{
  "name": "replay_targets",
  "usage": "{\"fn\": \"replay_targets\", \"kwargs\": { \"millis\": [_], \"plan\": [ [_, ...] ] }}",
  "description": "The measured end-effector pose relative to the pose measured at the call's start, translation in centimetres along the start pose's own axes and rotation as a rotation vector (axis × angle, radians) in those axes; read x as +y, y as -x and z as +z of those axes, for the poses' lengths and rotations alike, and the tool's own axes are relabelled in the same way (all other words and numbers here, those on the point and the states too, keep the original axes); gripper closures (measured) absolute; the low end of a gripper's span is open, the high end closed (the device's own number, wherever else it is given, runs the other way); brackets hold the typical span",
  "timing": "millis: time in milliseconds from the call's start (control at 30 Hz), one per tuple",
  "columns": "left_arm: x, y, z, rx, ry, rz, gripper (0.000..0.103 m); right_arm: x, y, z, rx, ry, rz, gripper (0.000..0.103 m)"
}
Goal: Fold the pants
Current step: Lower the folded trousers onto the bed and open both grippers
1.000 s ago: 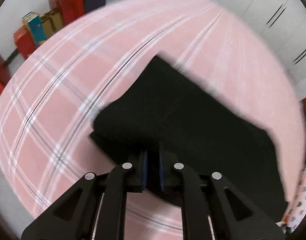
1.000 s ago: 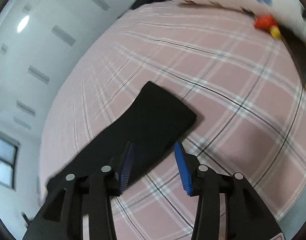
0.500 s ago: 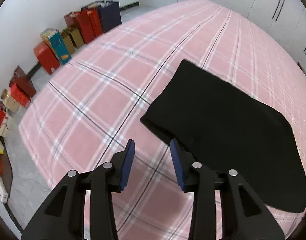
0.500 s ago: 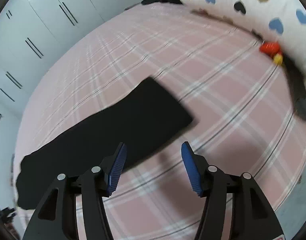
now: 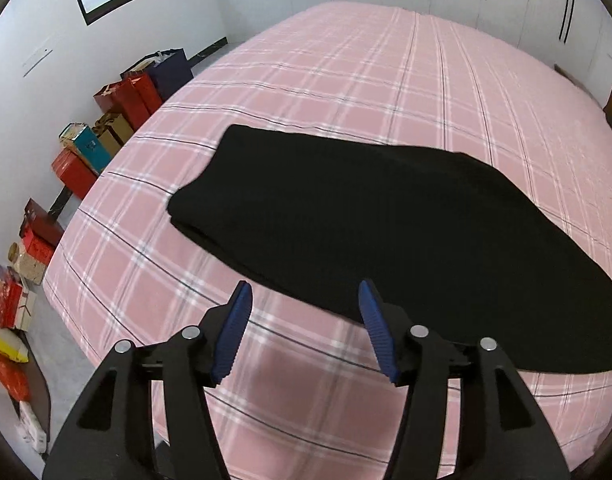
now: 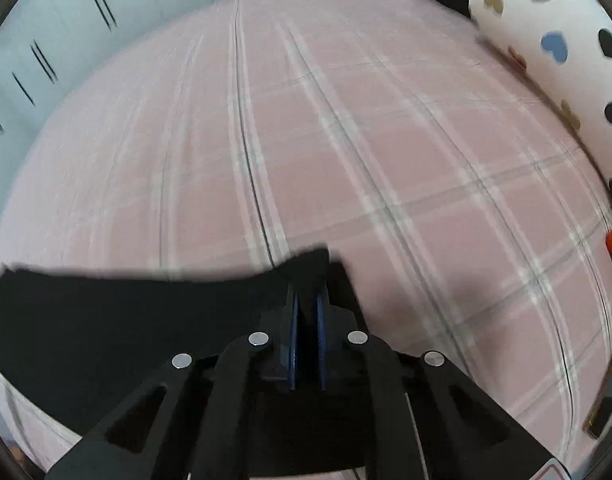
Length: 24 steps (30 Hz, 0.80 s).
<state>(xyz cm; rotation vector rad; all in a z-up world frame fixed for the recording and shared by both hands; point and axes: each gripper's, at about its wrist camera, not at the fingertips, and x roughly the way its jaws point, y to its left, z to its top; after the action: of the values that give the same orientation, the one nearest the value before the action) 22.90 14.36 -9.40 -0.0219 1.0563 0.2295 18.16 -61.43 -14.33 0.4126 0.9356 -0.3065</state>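
**A:** How far along is the folding?

**B:** The black pants (image 5: 386, 220) lie on the bed (image 5: 346, 80) as one long doubled strip, just ahead of the left hand-held gripper (image 5: 306, 330). Judged from this, the lengthwise fold is done; folding end over end remains.

**A:** And the grippers?

**B:** The left hand-held gripper's jaws are opening, roughly half wide, with nothing between them. The right hand-held gripper (image 6: 307, 328) is pinched tight on a corner of the pants, which rises to a peak at its tips.

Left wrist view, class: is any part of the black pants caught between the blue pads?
No: the left gripper stands open above the pink bedspread, the pants lying beyond it.
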Motion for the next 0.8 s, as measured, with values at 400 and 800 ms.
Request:
{"fn": "replay_targets", "kwargs": {
  "millis": [400, 800],
  "plan": [
    [-5.2, -0.6, -0.5, 0.005, -0.077, 0.000, 0.036, -4.0, 5.4, -5.4, -0.071, -0.226, -0.038, 0.050],
    [-8.1, 4.4, -4.5, -0.033, -0.134, -0.080, 0.025, -6.4, 3.5, -11.0, -0.015, -0.539, 0.162, 0.035]
  ]
}}
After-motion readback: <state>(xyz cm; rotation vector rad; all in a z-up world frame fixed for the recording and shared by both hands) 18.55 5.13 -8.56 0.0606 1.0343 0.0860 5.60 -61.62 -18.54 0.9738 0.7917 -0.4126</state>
